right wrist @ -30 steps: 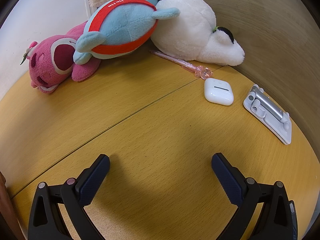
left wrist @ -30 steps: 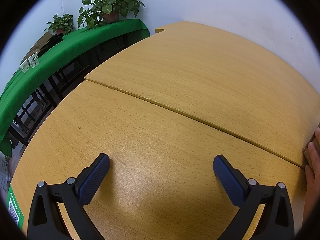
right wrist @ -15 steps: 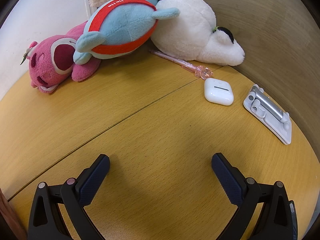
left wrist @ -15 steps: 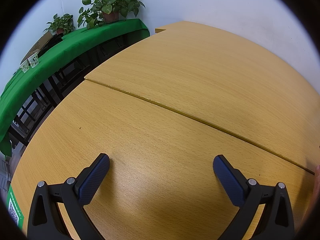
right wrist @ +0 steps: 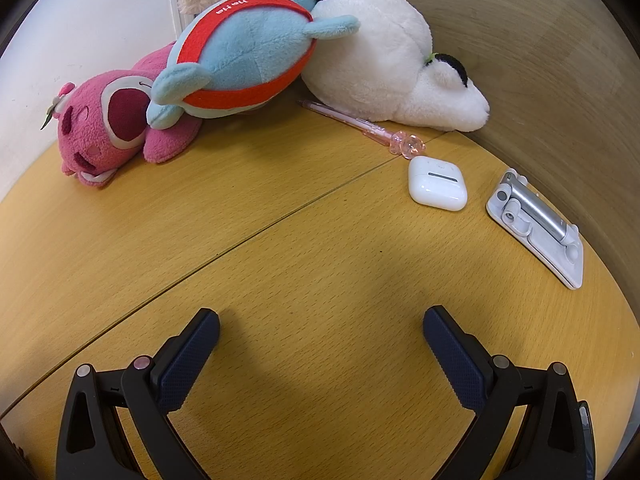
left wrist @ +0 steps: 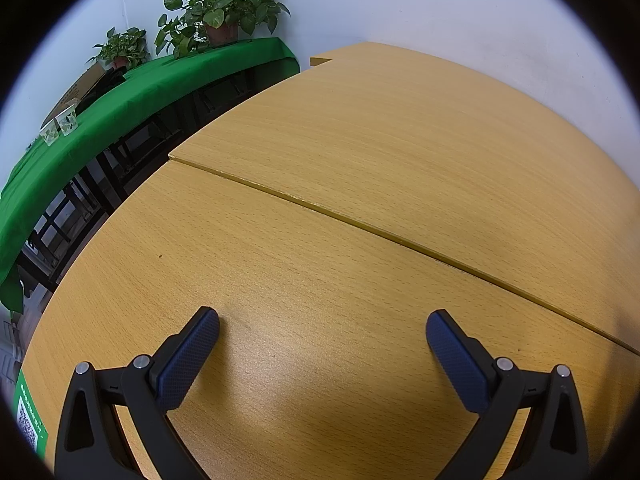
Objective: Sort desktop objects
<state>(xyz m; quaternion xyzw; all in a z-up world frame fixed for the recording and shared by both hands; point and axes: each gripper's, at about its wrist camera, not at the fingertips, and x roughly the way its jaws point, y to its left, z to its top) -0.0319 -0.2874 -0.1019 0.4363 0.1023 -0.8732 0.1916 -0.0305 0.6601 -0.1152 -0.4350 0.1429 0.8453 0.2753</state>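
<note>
In the right wrist view a pink plush bear (right wrist: 108, 132), a blue and red plush (right wrist: 244, 60) and a white plush (right wrist: 384, 76) lie piled at the far side of the wooden table. A pink pen (right wrist: 360, 124), a white earbud case (right wrist: 437, 183) and a white and silver folding stand (right wrist: 534, 226) lie to the right. My right gripper (right wrist: 321, 326) is open and empty, low over the table, well short of them. My left gripper (left wrist: 322, 328) is open and empty over bare wood.
The table (left wrist: 360, 160) is made of two tops with a seam between them. To the left stands a green-covered bench (left wrist: 132, 96) with potted plants (left wrist: 224, 12) and two small cups (left wrist: 60, 126). A wooden panel (right wrist: 540, 60) rises at the right of the objects.
A hand with a brown object at the right edge of the left wrist view has gone out of sight. Both grippers have stayed still and open.
</note>
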